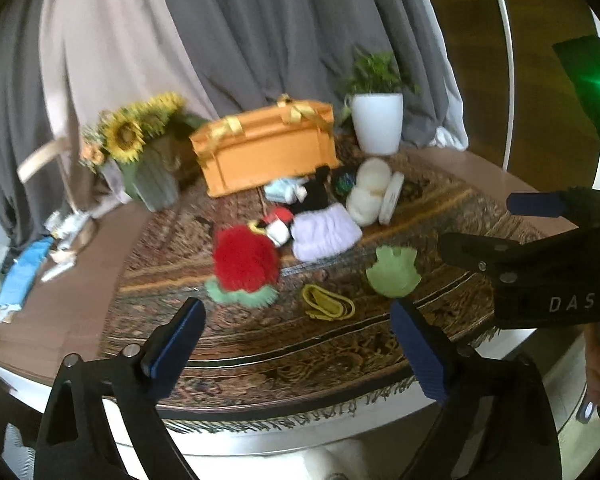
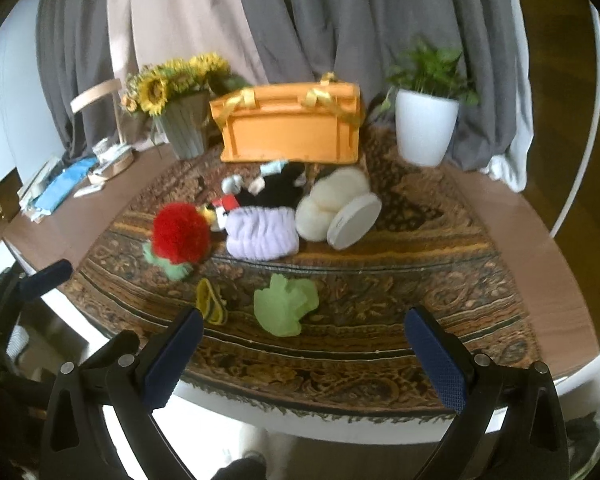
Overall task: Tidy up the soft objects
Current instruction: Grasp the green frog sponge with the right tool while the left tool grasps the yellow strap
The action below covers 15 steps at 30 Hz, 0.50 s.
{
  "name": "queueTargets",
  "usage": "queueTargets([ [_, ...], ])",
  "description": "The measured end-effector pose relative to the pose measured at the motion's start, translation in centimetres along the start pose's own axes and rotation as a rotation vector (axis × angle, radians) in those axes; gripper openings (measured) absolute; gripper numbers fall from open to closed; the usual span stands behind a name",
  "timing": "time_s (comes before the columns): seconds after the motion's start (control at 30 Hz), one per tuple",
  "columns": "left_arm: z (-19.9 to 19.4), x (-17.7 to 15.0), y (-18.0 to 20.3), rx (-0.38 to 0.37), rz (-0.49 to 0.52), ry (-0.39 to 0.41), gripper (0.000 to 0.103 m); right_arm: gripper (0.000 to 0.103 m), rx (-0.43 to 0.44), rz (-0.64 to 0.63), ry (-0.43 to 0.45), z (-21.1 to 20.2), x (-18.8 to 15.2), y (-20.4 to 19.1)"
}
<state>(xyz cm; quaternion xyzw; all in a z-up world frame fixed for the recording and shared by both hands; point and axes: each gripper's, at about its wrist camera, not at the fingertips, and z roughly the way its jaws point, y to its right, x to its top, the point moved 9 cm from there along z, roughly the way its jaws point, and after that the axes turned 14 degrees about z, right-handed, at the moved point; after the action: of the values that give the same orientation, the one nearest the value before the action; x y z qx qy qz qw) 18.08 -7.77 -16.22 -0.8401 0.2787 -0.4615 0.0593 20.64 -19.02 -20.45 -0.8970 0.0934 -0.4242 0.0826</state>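
left gripper [image 1: 296, 344]: fingers spread wide, nothing held, poised above patterned rug [image 1: 320, 344] | right gripper [image 2: 302, 350]: fingers spread wide, nothing held | soft objects: red pom-pom toy [image 2: 182, 236], lilac plush [image 2: 262, 232], green cloth [image 2: 284, 308] laid on rug before orange box [image 2: 292, 124]

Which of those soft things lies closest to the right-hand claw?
The pale green cloth, lying just ahead of the open right gripper; the red pompom sits farther back.
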Motion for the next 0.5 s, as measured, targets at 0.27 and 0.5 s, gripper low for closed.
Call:
queueTargets([
  [0.27, 5.8, -1.8, 1.3, -0.130, 0.016, -0.054, 0.087, 0.099, -0.003, 0.048, -0.038, 4.1, -0.5, 0.2],
  [0.5, 9.4, -3.0, 2.3, -0.206, 0.060, -0.065, 0.081, 0.093, -0.009, 0.082, -0.071, 6.9, -1.1, 0.1],
])
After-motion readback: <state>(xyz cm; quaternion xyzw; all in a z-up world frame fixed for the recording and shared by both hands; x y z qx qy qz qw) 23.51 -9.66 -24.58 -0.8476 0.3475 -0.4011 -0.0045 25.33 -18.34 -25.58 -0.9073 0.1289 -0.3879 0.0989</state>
